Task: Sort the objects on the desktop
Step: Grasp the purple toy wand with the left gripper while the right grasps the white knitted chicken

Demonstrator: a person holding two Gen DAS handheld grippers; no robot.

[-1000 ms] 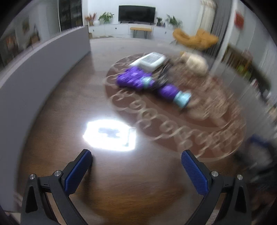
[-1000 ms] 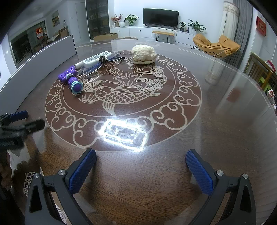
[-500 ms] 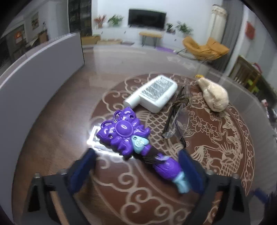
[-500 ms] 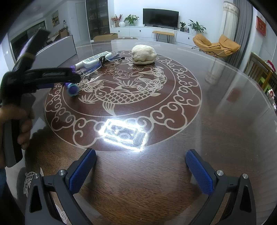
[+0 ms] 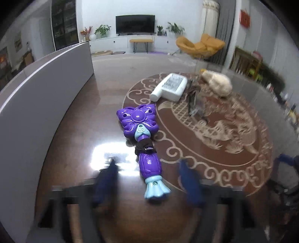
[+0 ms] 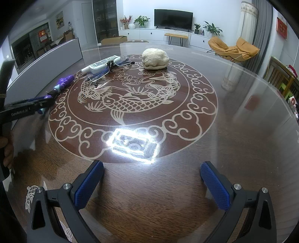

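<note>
**Purple wand toy: left gripper lining up the pick**

Purple wand toy [image 5: 143, 142] is lying flat on the round table [image 6: 243, 149], handle between the left gripper [image 5: 147, 179] pads, untouched; jaws have just been opening, holding nothing. Right gripper [image 6: 151, 179] is hovering wide, empty. Next: closing on the handle. Beyond it are lying a white brush [image 5: 171, 87], glasses [image 6: 104, 72] and a cream plush [image 6: 155, 58].

Wall: white, a TV [image 6: 173, 18] mounted on it.
Cabinet [image 6: 168, 36]: white, plants set on top.
Chair [image 6: 233, 49]: orange, placed by grey curtains [image 6: 261, 33].
Light: reflected on the table [image 6: 243, 130].
</note>
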